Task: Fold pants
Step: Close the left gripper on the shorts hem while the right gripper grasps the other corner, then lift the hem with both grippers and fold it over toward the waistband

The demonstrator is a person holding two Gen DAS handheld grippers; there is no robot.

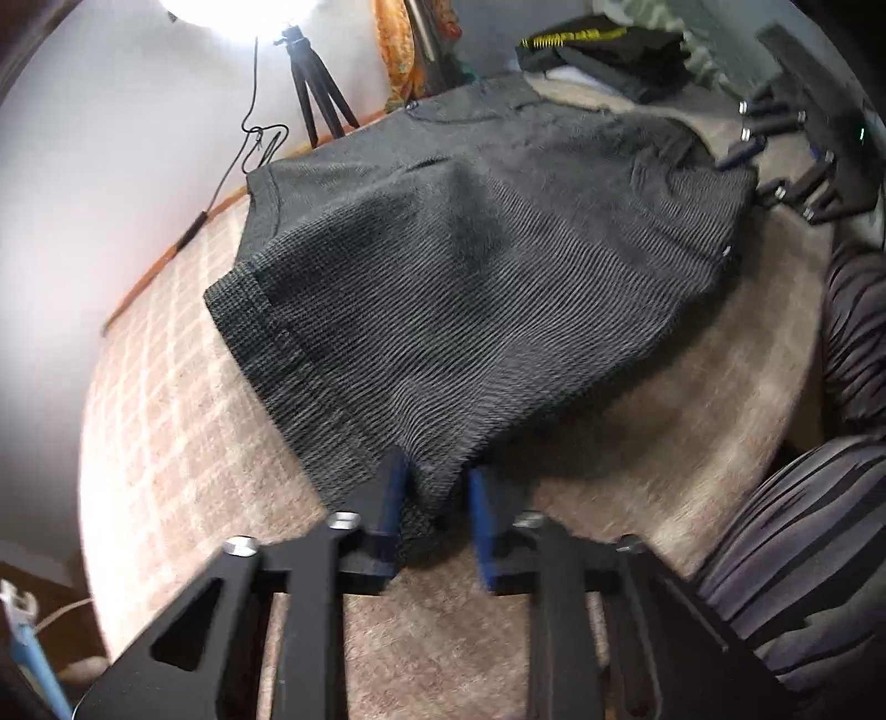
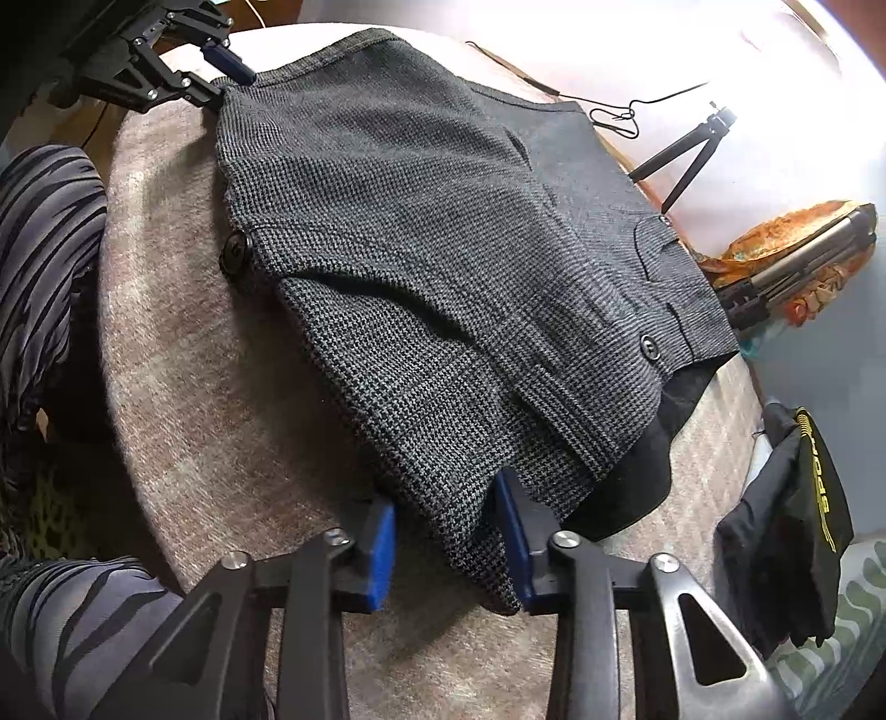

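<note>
Grey houndstooth pants (image 1: 470, 266) lie folded in layers on a beige blanket (image 1: 183, 421). My left gripper (image 1: 434, 498) has its blue pads around a near corner of the cloth, with a gap between the pads. My right gripper (image 2: 448, 531) straddles another corner of the pants (image 2: 432, 277), its pads well apart. Each gripper shows in the other view: the right one (image 1: 736, 155) at the far right edge of the pants, the left one (image 2: 227, 72) at the far left corner. Black lining (image 2: 626, 487) shows under the waistband.
A folded black garment with yellow lettering (image 2: 797, 526) lies beside the pants, also in the left wrist view (image 1: 609, 50). A tripod (image 1: 315, 94) and a bright lamp (image 1: 238, 11) stand behind. An orange cloth (image 2: 786, 243) lies at the edge. Striped legs (image 1: 819, 531) are close by.
</note>
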